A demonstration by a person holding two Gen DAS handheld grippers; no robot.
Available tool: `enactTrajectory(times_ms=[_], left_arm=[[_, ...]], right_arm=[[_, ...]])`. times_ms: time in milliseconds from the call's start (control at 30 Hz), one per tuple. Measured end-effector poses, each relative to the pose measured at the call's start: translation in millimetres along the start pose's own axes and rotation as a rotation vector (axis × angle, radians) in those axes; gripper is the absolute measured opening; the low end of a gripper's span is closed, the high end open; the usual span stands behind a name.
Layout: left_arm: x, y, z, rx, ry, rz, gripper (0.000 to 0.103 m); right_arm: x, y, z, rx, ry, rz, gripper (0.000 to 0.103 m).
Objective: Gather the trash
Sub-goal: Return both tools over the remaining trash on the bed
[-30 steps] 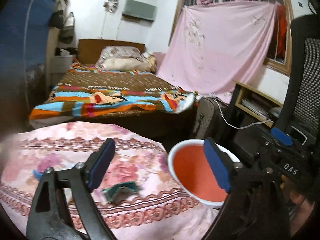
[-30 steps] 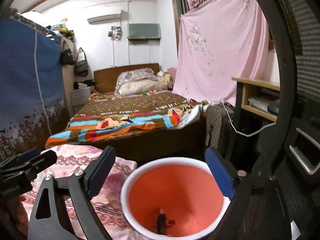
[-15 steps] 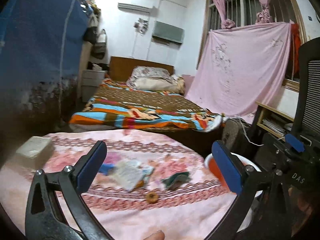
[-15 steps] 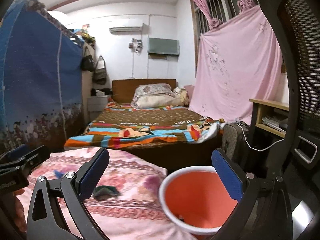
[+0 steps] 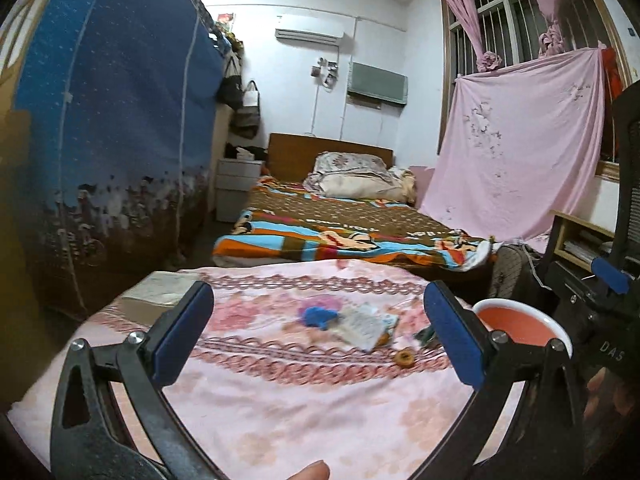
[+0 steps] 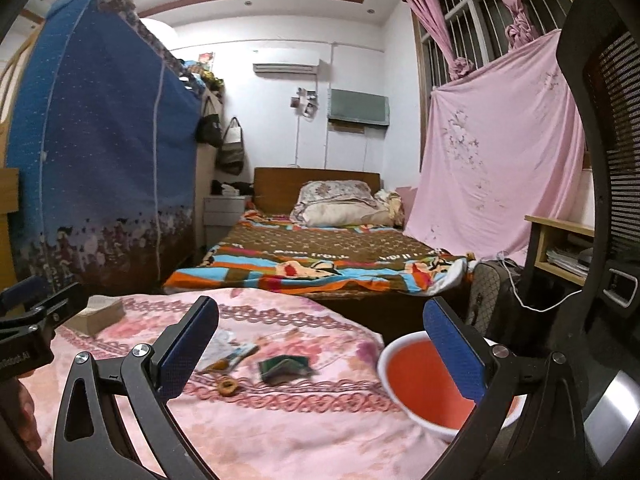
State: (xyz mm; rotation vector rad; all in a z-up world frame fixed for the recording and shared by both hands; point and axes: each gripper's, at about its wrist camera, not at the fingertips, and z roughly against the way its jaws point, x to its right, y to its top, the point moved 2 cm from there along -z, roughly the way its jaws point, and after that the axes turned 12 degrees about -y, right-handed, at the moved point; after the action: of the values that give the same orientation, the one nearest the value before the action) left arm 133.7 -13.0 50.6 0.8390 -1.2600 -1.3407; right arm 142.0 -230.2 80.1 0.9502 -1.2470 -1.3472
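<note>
Only from the left tool (image 5: 319,330), wide open and empty, a blue scrap (image 5: 318,316) beyond.

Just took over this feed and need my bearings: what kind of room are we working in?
Most likely a lived-in bedroom in a home. A made bed with pillows stands against the far wall, a pink sheet hangs over the barred window, and handbags hang beside a fabric wardrobe.

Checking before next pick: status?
Both tongs, left and right, open, empty. Wrappers, ring scrap loose on cloth. Bin at right edge. Nothing blocking.
</note>
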Motion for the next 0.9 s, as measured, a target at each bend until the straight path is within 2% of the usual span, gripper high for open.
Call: enactTrajectory(times_ms=[333, 900], left_arm=[[-21.2, -8.9, 27.9, 0.009, 0.061, -0.023, 0.092], [-37.6, -15.0, 34.1, -0.011, 0.048, 0.007, 0.092]], right_arm=[[-30.3, -15.2, 23.6, 0.028, 0.062, -0.012, 0.103], [-39.9, -21.7, 23.2, 0.017, 0.087, -0.011, 0.103]])
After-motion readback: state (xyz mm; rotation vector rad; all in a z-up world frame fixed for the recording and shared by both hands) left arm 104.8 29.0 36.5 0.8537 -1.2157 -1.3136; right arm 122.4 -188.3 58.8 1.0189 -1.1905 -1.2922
